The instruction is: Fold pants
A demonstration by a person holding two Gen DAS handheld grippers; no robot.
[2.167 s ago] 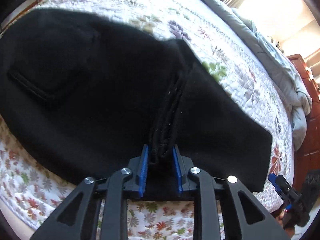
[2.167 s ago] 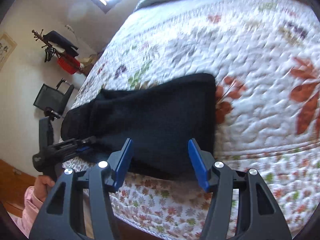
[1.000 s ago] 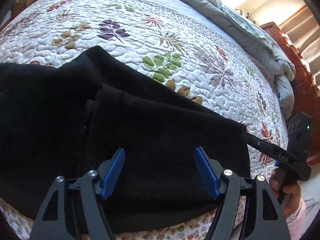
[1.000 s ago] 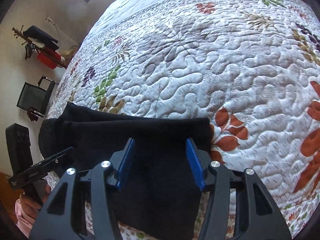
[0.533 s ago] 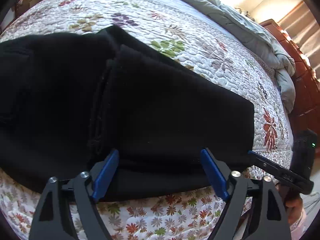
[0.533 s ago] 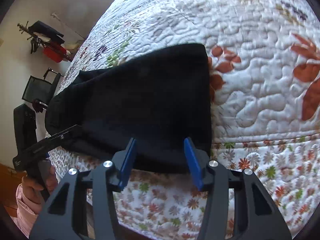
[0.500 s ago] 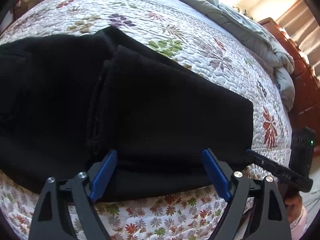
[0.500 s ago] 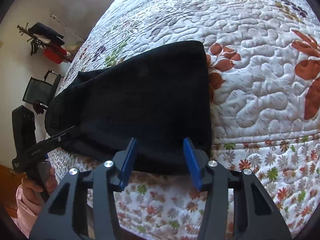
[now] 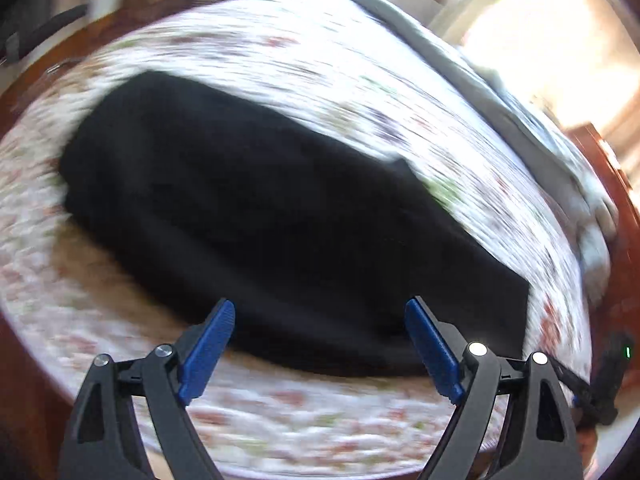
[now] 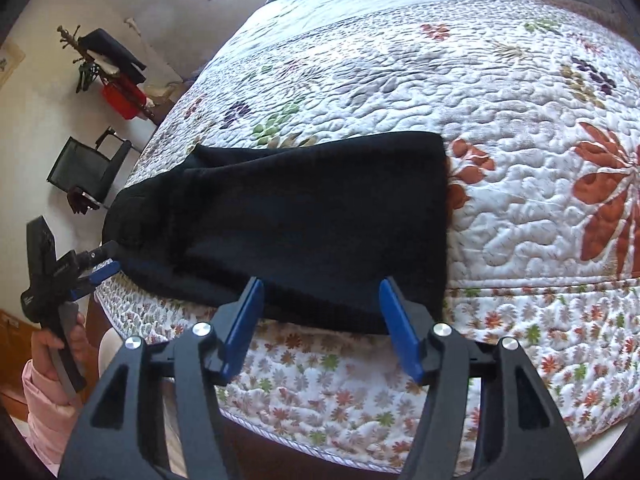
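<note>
The black pants [image 10: 312,220] lie folded into a long band on the floral quilt, close to the bed's near edge; in the blurred left wrist view the pants [image 9: 280,220] fill the middle. My left gripper [image 9: 320,308] hovers wide open above their near edge with nothing between its blue pads. It also shows from the side as the left gripper [image 10: 112,258], at the band's left end. My right gripper [image 10: 321,285] hangs over the near edge at the right half. Its jaws are opening, and no cloth is pinched between them.
The quilt [image 10: 520,120] covers the bed, and a grey blanket [image 9: 560,140] is bunched along its far side. A black chair [image 10: 86,168] and a coat rack with a red bag [image 10: 116,80] stand by the wall. A hand in a pink sleeve [image 10: 44,380] holds the left tool.
The left gripper let go of the pants fold, spread wide and swung quickly left, blurring its view. The right gripper drew back from the pants and its jaws widened.
</note>
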